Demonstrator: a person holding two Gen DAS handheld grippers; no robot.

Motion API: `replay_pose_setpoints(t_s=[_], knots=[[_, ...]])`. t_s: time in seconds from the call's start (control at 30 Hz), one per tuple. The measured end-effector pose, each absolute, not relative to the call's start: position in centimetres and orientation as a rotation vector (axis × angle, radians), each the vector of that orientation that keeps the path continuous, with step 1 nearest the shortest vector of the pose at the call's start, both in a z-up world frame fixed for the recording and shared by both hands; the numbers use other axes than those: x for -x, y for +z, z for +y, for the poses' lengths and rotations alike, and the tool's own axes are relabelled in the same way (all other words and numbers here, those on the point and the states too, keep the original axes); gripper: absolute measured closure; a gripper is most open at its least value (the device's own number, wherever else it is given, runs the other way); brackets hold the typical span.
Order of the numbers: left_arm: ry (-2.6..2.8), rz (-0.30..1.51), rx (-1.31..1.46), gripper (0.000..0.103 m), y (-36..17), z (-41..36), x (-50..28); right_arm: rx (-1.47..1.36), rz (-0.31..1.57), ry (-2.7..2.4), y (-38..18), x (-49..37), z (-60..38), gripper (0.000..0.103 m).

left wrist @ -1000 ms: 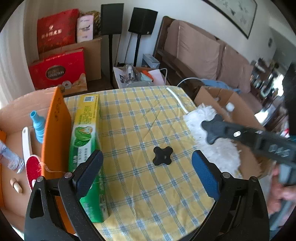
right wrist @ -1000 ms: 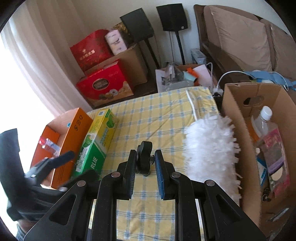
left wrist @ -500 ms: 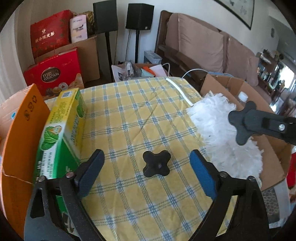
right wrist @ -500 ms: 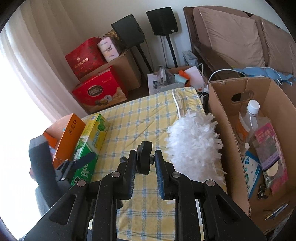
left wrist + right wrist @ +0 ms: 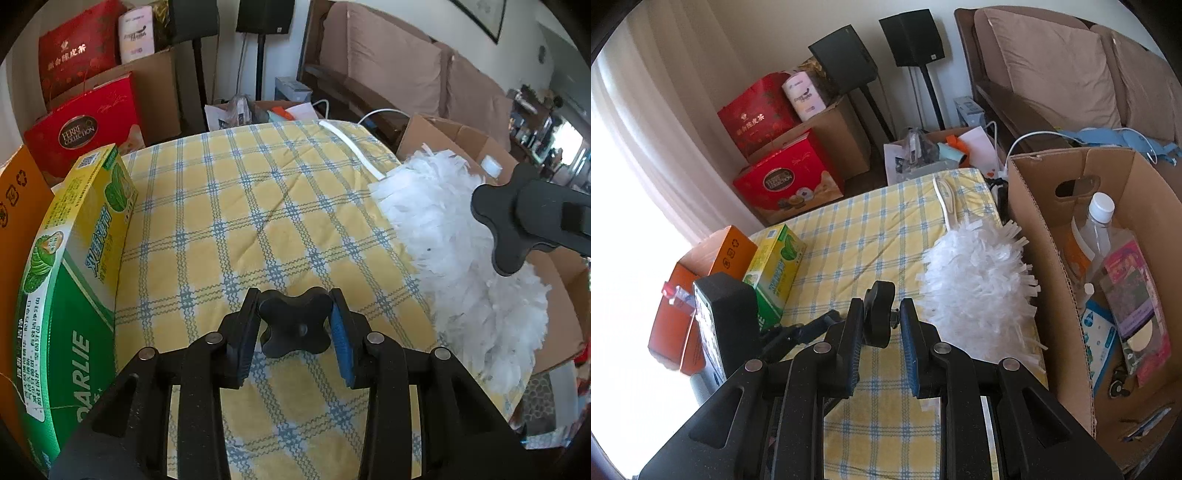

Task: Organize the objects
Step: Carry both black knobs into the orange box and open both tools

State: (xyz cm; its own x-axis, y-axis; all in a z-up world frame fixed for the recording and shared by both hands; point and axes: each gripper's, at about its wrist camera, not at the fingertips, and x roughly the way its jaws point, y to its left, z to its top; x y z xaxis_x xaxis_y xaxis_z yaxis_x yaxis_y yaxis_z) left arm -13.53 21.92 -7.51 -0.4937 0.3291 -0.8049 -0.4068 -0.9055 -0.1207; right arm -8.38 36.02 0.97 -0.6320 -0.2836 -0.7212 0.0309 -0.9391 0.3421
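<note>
My left gripper (image 5: 294, 328) is shut on a black cross-shaped knob (image 5: 295, 326) low over the yellow checked tablecloth (image 5: 240, 206). My right gripper (image 5: 878, 320) is shut on a second black knob (image 5: 879, 317), held in the air; it shows at the right of the left wrist view (image 5: 506, 225). A white feather duster (image 5: 454, 236) lies along the table's right edge, also in the right wrist view (image 5: 979, 284). A green and yellow toothpaste box (image 5: 70, 266) lies at the left edge.
An orange box (image 5: 701, 280) stands left of the table beside the toothpaste box (image 5: 775, 273). An open cardboard box (image 5: 1052, 236) at the right holds a bottle (image 5: 1097, 225) and packets. Red gift boxes (image 5: 85, 125), speakers and a sofa (image 5: 406, 74) stand behind.
My left gripper moved forward and down and shut on the knob that lay on the cloth. The right gripper rose and drew back to the right, its knob still held.
</note>
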Motion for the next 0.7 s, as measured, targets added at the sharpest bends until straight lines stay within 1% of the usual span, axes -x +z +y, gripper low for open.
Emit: replay_pose_setpoints(t_s=[0.17, 0.37, 0.7], knots=[[2.394, 0.085, 1.240, 0.069, -6.1, 20.8, 12.7, -1.245, -0.443, -2.652, 1.1, 8.4, 35.8, 0.084], [2.410, 0.032, 1.189, 0.069, -3.0, 19.0, 11.9, -1.224, -0.416, -2.659, 1.8, 8.0, 34.9, 0.084], [2.462, -0.014, 1.107, 0.069, 2.1, 16.2, 10.7, -1.178, -0.296, -2.692, 3.0, 7.3, 32.1, 0.084]])
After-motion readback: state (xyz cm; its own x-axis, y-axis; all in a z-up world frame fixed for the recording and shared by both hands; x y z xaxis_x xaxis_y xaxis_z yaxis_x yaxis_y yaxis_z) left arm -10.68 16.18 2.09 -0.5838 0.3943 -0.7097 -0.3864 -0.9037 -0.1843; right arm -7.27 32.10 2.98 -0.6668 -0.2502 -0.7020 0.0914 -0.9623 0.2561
